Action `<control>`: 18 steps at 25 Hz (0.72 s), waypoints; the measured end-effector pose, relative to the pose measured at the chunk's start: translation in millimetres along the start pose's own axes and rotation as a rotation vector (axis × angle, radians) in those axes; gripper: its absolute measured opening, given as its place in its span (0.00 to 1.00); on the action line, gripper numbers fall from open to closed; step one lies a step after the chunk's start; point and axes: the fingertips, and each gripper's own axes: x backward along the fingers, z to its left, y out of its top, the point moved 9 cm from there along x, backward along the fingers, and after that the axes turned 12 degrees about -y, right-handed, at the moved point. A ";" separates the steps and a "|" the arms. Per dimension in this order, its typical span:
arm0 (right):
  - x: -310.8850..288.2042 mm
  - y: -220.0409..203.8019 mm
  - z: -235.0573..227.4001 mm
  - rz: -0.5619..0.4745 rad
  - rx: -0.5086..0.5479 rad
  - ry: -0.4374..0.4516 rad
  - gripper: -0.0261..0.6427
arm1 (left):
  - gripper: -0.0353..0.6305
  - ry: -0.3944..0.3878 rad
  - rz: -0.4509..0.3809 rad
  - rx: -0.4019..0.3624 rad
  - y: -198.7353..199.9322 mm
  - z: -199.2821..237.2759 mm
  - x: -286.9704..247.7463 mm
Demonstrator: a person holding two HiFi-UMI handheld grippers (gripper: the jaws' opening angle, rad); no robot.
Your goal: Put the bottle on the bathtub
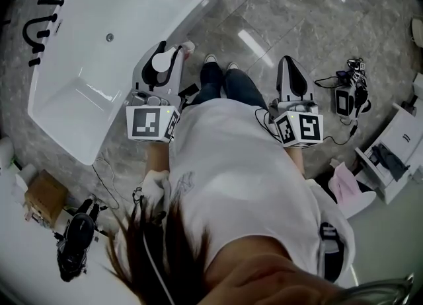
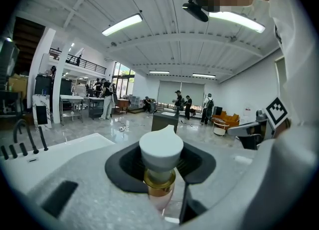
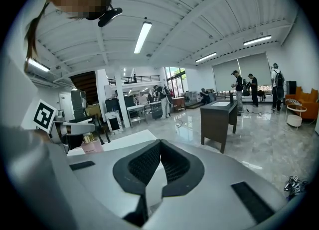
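The bottle (image 1: 164, 61) has a white cap, a gold collar and a pink body (image 2: 160, 194). My left gripper (image 1: 168, 56) is shut on it, with the jaws clamped around the neck below the cap (image 2: 160, 148). The bottle hangs over the floor just right of the white bathtub (image 1: 79, 99), near its rim. In the left gripper view the tub's edge (image 2: 65, 147) lies to the left of the gripper (image 2: 160, 167). My right gripper (image 1: 289, 65) hovers over the marble floor, shut with nothing between its jaws (image 3: 158, 149). From there the bottle (image 3: 91, 146) shows at the left.
A black faucet (image 1: 36, 30) stands on the tub's far left rim. A cardboard box (image 1: 45, 195) and a black bag (image 1: 76, 234) lie by the tub's near end. Camera gear (image 1: 347, 96) and a white case (image 1: 396, 148) sit at the right. A dark counter (image 3: 218, 119) stands ahead.
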 end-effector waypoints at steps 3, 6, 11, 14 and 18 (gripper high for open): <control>-7.7 2.1 -1.0 0.009 0.014 0.022 0.06 | 0.27 0.016 0.002 0.010 -2.0 1.1 -2.5; -13.6 5.6 1.0 0.016 0.023 0.039 0.06 | 0.27 0.041 0.009 0.019 -3.8 2.0 -1.3; -21.0 11.8 -4.7 0.029 0.039 0.067 0.06 | 0.27 0.081 0.018 0.038 -8.0 1.1 -2.9; -27.0 13.9 -8.9 0.034 0.048 0.079 0.06 | 0.27 0.097 0.028 0.048 -13.9 1.3 -7.0; -33.3 14.7 -10.7 0.038 0.056 0.101 0.06 | 0.27 0.107 0.040 0.048 -17.0 2.5 -12.0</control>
